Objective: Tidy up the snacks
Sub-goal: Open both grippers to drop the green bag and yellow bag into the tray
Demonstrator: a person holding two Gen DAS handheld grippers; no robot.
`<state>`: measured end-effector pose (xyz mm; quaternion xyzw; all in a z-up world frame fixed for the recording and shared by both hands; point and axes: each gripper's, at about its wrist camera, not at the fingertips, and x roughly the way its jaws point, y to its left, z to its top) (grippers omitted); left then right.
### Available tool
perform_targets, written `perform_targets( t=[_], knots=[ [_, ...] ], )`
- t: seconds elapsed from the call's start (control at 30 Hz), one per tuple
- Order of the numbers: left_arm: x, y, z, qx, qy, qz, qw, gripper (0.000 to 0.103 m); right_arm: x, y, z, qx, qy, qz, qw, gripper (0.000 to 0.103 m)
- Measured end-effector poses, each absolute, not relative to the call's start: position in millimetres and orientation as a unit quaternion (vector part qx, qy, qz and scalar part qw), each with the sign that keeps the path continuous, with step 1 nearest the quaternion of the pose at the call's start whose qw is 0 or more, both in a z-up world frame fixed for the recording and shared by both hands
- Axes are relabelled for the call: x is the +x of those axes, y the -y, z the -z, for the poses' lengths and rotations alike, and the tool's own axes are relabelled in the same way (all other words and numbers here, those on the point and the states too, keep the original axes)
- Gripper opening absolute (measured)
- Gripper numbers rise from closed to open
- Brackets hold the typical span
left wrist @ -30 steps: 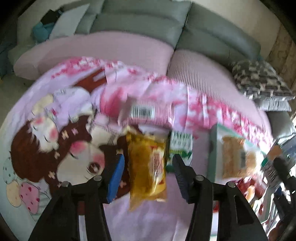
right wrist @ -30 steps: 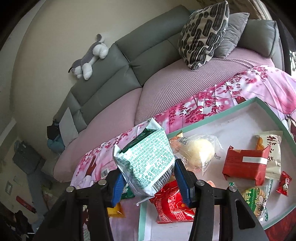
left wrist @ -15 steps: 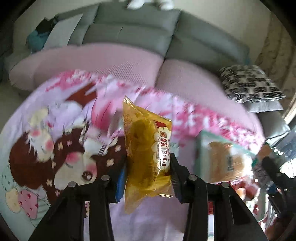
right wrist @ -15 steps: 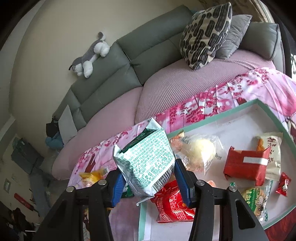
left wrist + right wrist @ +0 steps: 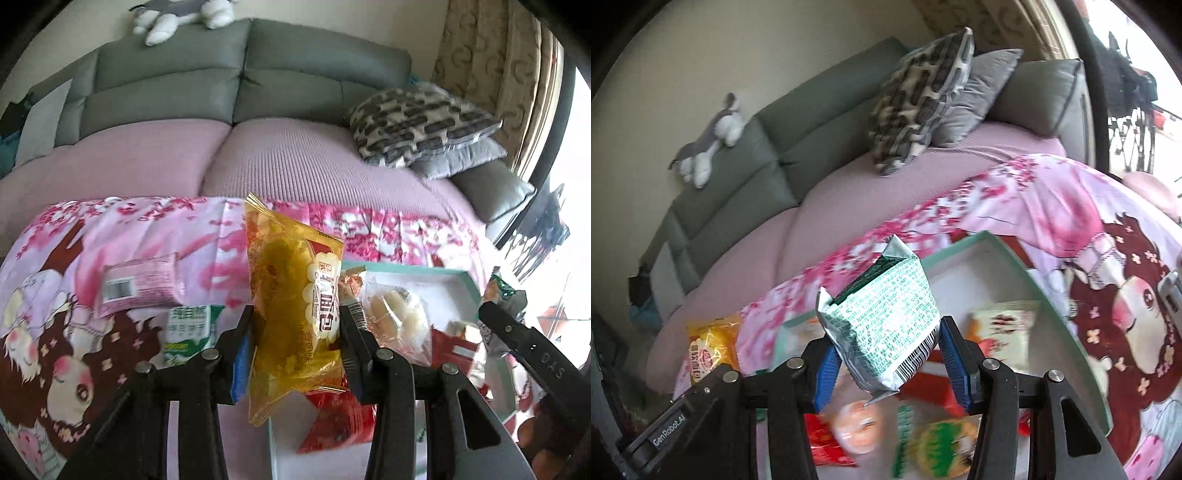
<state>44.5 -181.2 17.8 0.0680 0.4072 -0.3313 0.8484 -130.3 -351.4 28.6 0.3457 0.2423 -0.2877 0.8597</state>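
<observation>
Left wrist view: the left tool (image 5: 297, 338) is clamped tight on a yellow bread packet (image 5: 293, 314), lifted clear beside the teal tray (image 5: 467, 284) (presumably bound for it).

Right wrist view: the right tool (image 5: 886, 363), part-closed, pinches a green-and-white packet (image 5: 882, 325) above that tray (image 5: 1027, 273).

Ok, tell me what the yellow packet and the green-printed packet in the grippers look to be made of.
Yellow packet: glossy, see-through plastic film, probably; bright glare, crinkles, and a bun shape shows through it.
Green-printed packet: likely foil-lined plastic film; opaque printed face, silvery folded corners and a crimped seam.
</observation>
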Motion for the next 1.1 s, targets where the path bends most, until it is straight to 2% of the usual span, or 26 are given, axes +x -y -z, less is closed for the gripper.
perform_targets(
  t=[0.43,0.5,0.53,0.7,0.77,0.93,1.0,1.07,1.1],
  knots=[
    [56.5,208.1,14.0,0.090,-0.424,0.320,0.842,0.044,-109.2,366.2,3.1,0.333,-0.279,0.290,0.853,0.056],
    [55.0,207.6,11.3,0.090,-0.423,0.320,0.843,0.059,-107.0,364.6,2.3,0.325,-0.284,0.294,0.853,0.057],
    [54.3,206.8,9.7,0.089,-0.423,0.321,0.843,0.063,-106.0,363.1,1.6,0.321,-0.286,0.295,0.853,0.058],
    [54.8,199.4,0.3,0.081,-0.422,0.319,0.845,0.066,-103.7,358.3,-2.2,0.307,-0.298,0.301,0.852,0.064],
    [54.9,196.3,-4.4,0.078,-0.420,0.318,0.847,0.068,-103.2,356.2,-4.7,0.300,-0.300,0.304,0.853,0.070],
    [56.4,183.6,-18.7,0.078,-0.406,0.302,0.859,0.084,-101.5,351.8,-11.3,0.289,-0.305,0.307,0.854,0.075],
    [59.4,176.9,-22.2,0.080,-0.400,0.289,0.866,0.092,-100.3,349.8,-13.5,0.284,-0.307,0.309,0.854,0.081],
    [64.0,167.8,-24.7,0.080,-0.392,0.269,0.876,0.097,-99.7,347.5,-16.1,0.279,-0.307,0.314,0.854,0.093],
    [67.3,161.3,-26.3,0.079,-0.387,0.254,0.883,0.099,-99.5,346.2,-18.2,0.275,-0.305,0.316,0.855,0.096]
  ],
)
